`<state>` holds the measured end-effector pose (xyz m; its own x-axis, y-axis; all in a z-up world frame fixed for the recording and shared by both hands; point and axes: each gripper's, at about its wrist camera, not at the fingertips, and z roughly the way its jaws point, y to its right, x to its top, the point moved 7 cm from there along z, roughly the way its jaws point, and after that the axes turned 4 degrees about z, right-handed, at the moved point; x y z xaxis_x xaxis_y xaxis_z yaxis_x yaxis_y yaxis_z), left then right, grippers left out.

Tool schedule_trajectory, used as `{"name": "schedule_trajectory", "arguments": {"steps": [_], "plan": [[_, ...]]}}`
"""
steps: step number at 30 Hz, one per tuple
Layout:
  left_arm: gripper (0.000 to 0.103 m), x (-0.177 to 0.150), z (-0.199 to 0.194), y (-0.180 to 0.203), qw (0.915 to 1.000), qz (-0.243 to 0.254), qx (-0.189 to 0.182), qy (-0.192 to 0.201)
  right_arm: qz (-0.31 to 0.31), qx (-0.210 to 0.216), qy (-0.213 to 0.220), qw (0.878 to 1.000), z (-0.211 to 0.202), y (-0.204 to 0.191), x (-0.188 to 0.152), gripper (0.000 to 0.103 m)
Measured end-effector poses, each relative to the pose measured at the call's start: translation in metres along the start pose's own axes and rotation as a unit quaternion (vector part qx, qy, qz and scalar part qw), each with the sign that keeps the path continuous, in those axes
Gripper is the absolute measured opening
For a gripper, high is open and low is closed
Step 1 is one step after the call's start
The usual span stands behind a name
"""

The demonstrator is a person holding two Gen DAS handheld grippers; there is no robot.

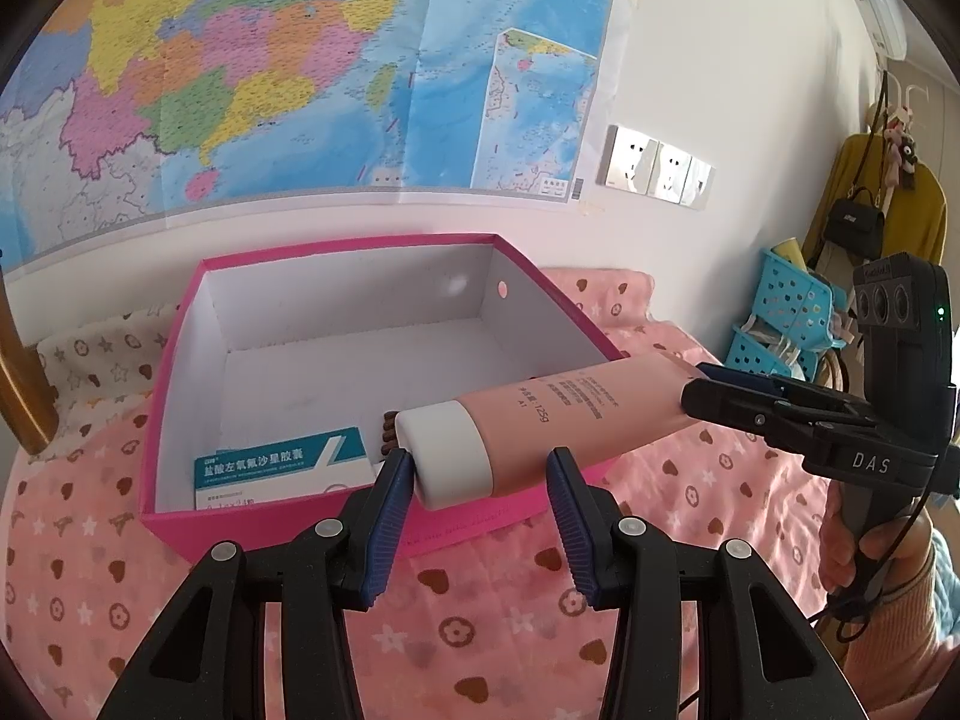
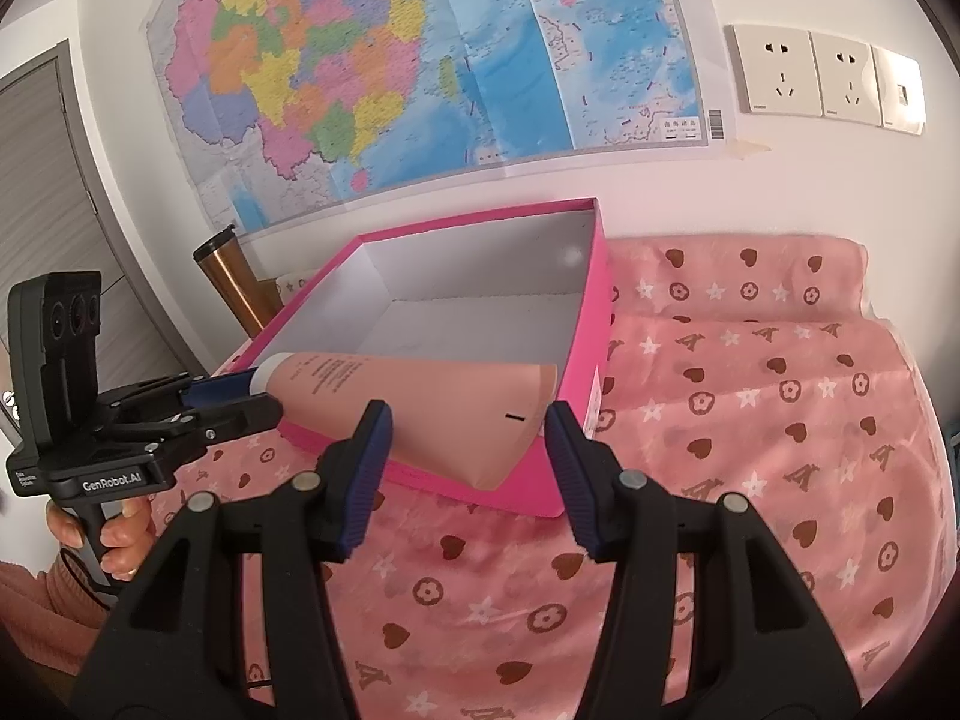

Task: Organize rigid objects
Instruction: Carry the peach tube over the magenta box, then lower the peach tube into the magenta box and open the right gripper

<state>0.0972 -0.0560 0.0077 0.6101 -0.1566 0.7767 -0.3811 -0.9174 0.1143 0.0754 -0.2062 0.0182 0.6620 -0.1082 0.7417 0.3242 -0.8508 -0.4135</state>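
From the left wrist, the left tool [image 1: 480, 468] sits at 6 o'clock with its pads clamped on the white cap of the pink tube [image 1: 570, 414]. The tube runs out towards 3 o'clock, where the right tool [image 1: 699, 387] grips its flat tail. The tube hangs over the near wall of the open pink box [image 1: 336, 252], close to the box's near right corner and not yet inside. On the box floor, at about 8 o'clock, a blue-and-white medicine carton [image 1: 282, 468] lies against the near wall, with a small brown item [image 1: 389, 435] just beside it, partly hidden behind the cap. From the right wrist, the tail fills the gap between the right tool's fingers at 6 o'clock, so it looks pinched across its width. The cap end sits at 9 o'clock in the left tool, which a hand [image 2: 120, 528] holds by its handle. The rest of the box floor, towards 12 o'clock, is bare. To seat the tube well, I would carry both ends together over the near wall, keeping the tube level so neither grip twists. I would lower it onto the bare floor beyond the carton and the brown item, and part both tools only once it rests flat.
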Motion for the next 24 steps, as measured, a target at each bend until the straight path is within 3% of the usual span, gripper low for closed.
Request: {"name": "schedule_trajectory", "arguments": {"steps": [24], "plan": [[0.047,0.006,0.006,-0.001,1.0000,0.004,0.004,0.004,-0.002,-0.007,0.006,1.000,0.004,0.003,0.012,0.056]]}}
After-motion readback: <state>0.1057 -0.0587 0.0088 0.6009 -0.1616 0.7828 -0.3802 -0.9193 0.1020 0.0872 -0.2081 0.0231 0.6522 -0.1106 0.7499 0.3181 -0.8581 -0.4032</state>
